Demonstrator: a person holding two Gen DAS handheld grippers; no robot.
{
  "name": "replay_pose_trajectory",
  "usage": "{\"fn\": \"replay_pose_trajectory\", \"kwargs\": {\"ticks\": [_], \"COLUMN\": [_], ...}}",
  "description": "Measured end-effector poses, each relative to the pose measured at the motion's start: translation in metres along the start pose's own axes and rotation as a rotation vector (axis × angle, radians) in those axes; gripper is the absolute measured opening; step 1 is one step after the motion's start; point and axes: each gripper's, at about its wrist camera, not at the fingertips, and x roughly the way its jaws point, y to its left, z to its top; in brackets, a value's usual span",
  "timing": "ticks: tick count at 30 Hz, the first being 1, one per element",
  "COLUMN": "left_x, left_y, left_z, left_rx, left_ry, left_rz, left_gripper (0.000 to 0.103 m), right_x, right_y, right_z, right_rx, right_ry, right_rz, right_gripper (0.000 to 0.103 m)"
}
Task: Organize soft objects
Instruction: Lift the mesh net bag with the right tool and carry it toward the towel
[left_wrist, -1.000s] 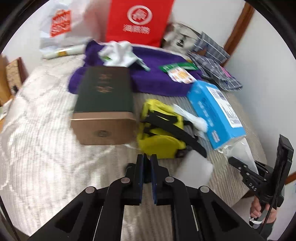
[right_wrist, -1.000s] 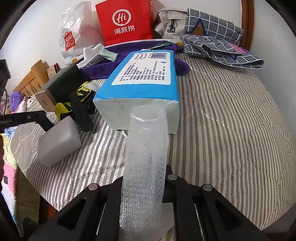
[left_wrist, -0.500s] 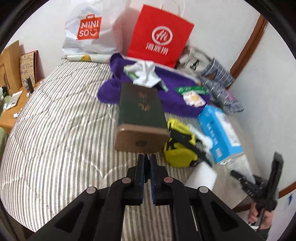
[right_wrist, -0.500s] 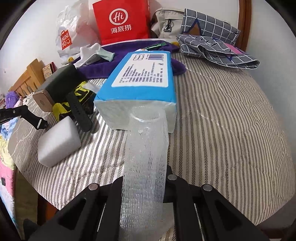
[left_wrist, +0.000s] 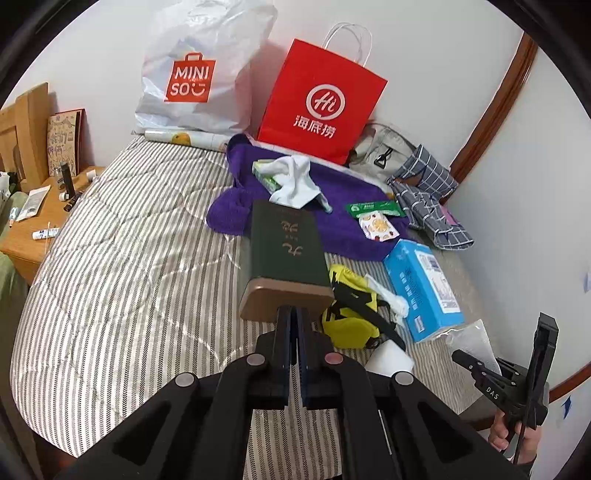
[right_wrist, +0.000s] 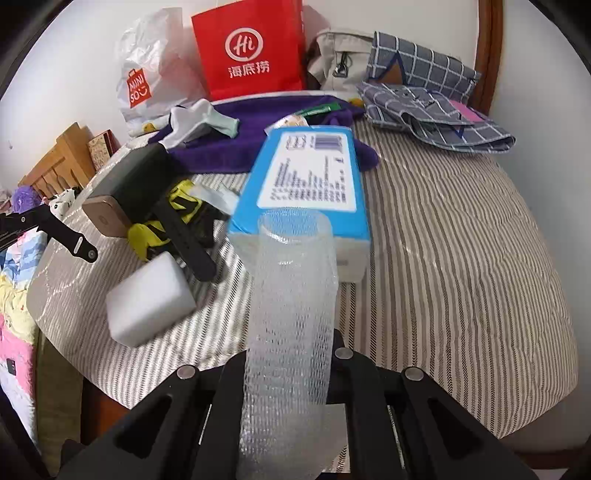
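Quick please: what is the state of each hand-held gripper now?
Left hand-held gripper: closed, empty.
Right hand-held gripper: closed on the foam net sleeve.

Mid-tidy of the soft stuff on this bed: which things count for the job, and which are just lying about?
Job items:
foam net sleeve clamped in the right gripper
white foam block
purple towel
white sock
yellow pouch
checked cloth

Lying about:
dark green box
blue tissue pack
red paper bag

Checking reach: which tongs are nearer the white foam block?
Left, as far as the views show. The left tongs hang just beside the white foam block; the right tongs, shut on a foam net sleeve, sit further off past the bed corner.
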Motion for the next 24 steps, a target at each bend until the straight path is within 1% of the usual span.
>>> {"fn": "replay_pose_trajectory", "kwargs": {"ticks": [12,19,24], "left_x": [-0.024,-0.022,-0.016], "left_y": [-0.016,-0.027,-0.036], "left_z": [0.022,0.042,0.061], "left_rx": [0.019,0.028,0.044], "left_ry": [-0.067,-0.083,-0.092], "left_rz": [-0.009,-0.021,-0.033], "left_gripper": [0.004,0.004,0.004], "right_x": [-0.034,-0.046,-0.045], "right_y": [0.013,0.014,0.014], "right_z": [0.029,0.062,0.087], "right_rx": [-0.021,-0.005,0.005], "right_ry": [-0.057,-0.095,-0.102], "right_rz": [0.018,0.027,0.009], "right_gripper": [0.007,0.007,0.007]}}
